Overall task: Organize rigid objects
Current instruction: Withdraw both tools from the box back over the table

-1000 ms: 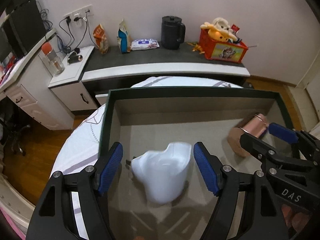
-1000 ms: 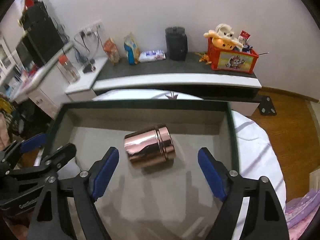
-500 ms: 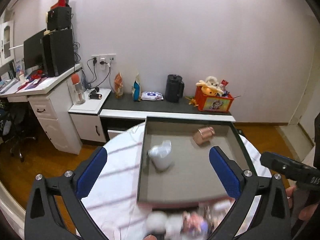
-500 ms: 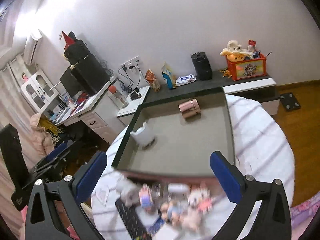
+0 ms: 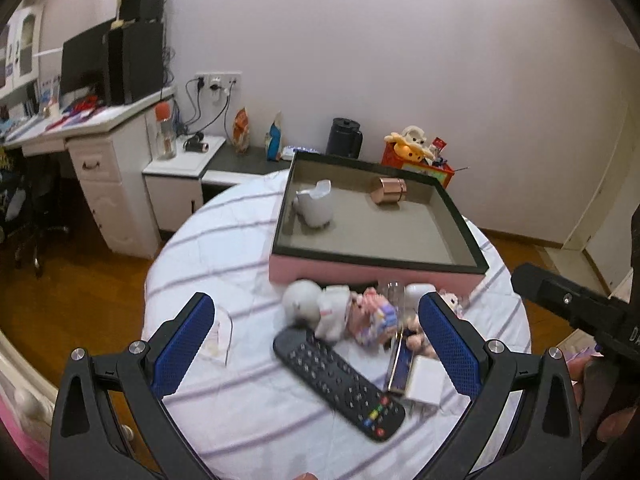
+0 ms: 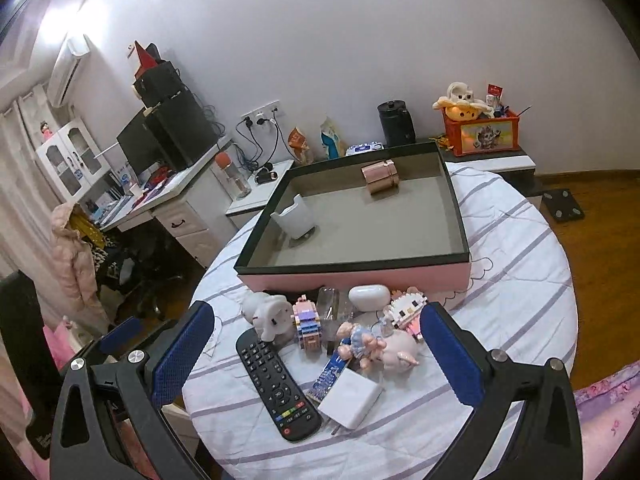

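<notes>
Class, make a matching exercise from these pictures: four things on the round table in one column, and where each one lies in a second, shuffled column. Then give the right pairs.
Things
1. white jug
2. copper tin
3. black remote
4. white earbud case

Places
A. on the striped cloth, nearest the cameras
B. lying on its side at the far end of the tray
C. on the cloth, just in front of the tray's pink wall
D. upright by the tray's left wall

Pairs: 1-D, 2-B, 3-A, 4-C

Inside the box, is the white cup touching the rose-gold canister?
Apart. In the right wrist view, bare box floor separates the white cup from the rose-gold canister; the left wrist view agrees.
</notes>
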Demonstrator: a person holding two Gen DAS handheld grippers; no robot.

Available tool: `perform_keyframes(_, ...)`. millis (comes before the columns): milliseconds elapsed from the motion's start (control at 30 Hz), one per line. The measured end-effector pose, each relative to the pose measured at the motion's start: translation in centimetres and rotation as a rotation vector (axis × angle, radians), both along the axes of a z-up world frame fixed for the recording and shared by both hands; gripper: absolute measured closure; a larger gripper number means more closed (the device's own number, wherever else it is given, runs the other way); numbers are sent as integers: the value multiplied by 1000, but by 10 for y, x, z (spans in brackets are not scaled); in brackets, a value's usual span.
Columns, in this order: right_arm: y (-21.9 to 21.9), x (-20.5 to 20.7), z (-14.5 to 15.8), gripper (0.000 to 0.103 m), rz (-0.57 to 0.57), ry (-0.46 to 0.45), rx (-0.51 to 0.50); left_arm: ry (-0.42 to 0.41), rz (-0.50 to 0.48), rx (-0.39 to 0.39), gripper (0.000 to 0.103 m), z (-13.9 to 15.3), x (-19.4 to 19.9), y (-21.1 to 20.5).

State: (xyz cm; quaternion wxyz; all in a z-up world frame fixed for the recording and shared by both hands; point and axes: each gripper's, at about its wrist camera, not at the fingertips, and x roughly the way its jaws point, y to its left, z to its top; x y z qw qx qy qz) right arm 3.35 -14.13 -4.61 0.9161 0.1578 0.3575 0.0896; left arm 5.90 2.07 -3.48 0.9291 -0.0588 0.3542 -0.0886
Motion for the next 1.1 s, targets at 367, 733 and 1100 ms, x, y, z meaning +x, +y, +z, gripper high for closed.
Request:
perform_keyframes(367,8,-17,-15,9,-22,10,-65,38,36,1,0,-19,-23,7)
perform_keyframes(733,5,-26,-14,0,-70,-13,-92,36,41,25,0,-23,-31,3)
perform_keyframes(1100,1,-37,-27,0,-100,8,-170,51,34,51,0,-29,-30,-3)
